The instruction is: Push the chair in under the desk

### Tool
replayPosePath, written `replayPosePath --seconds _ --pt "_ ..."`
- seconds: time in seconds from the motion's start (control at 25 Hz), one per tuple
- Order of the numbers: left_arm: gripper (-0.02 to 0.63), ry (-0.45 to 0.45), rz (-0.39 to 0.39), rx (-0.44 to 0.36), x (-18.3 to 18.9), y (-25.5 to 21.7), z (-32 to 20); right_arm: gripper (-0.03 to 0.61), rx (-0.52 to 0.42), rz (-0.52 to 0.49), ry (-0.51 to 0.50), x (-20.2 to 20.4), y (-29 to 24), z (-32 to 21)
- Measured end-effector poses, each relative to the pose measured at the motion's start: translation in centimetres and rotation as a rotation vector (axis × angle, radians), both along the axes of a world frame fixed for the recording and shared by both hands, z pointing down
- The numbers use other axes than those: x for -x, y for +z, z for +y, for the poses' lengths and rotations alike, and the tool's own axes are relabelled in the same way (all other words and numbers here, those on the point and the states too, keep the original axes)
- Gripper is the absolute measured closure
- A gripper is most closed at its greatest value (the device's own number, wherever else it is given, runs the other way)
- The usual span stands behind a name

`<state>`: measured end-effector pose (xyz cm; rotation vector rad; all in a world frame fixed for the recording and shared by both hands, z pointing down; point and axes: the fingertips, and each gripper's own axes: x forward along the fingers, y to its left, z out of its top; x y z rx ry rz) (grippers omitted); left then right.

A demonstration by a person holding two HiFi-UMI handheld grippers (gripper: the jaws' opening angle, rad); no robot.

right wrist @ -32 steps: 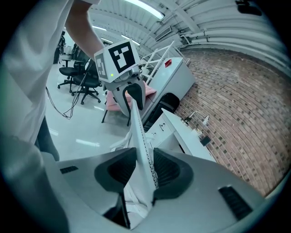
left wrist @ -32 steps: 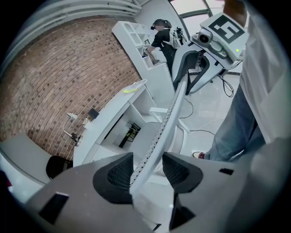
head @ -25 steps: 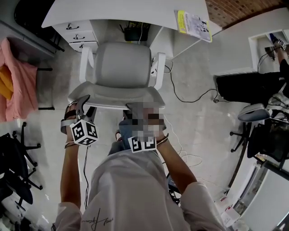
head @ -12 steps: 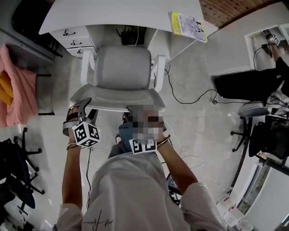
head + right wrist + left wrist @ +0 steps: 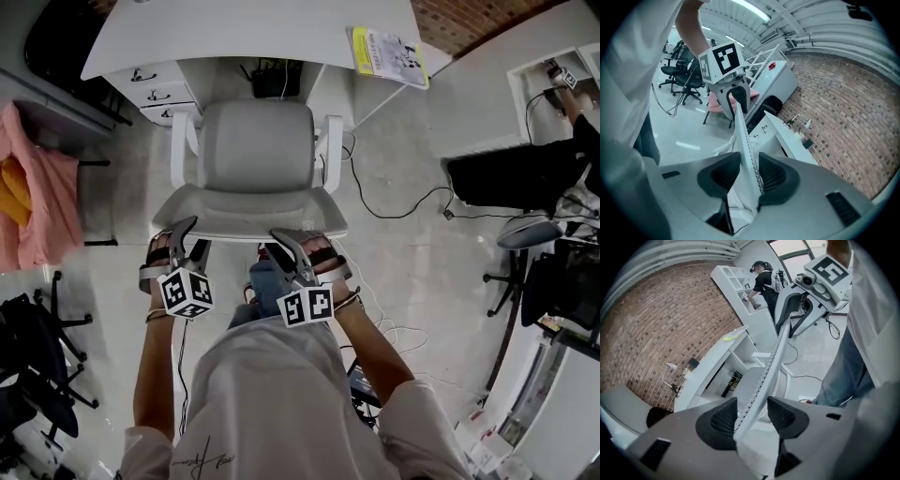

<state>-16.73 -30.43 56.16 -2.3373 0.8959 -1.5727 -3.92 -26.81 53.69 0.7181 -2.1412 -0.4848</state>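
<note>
A grey-and-white office chair (image 5: 251, 150) faces the white desk (image 5: 253, 28), its seat mostly out from under it. Its backrest's top edge (image 5: 246, 223) lies nearest me. My left gripper (image 5: 181, 232) straddles that edge near the left corner. In the left gripper view the backrest (image 5: 774, 359) runs between the pads, against one pad and with a gap to the other, so the left gripper (image 5: 751, 405) is open. My right gripper (image 5: 287, 246) sits towards the edge's right end. In the right gripper view the right gripper (image 5: 749, 171) has both pads closed on the backrest (image 5: 743, 136).
A white drawer unit (image 5: 155, 89) and a dark box (image 5: 277, 75) stand under the desk. A yellow booklet (image 5: 389, 52) lies on the desktop. Cables (image 5: 394, 202) trail over the floor at right. Pink cloth (image 5: 33, 187) hangs at left. Black chairs (image 5: 28, 366) (image 5: 562, 281) stand on both sides.
My left gripper has come in from the chair's left corner and now straddles the backrest's top edge. The right gripper stays at the backrest. The chair stands where it was.
</note>
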Motion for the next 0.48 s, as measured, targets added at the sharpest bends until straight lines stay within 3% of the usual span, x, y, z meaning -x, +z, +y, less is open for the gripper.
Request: replayPosePath --seconds 0.24,0.48 --pt "0.417 0.003 0.039 0.034 -0.8 -0.3 1.0 0.426 0.057 -0.030 0.001 -0.7 -0.3 0.4" --pt "0.416 -0.001 0.042 0.084 -0.2 -0.2 1.3 0.430 0.134 -0.122 -0.023 -0.2 -0.5 1.1"
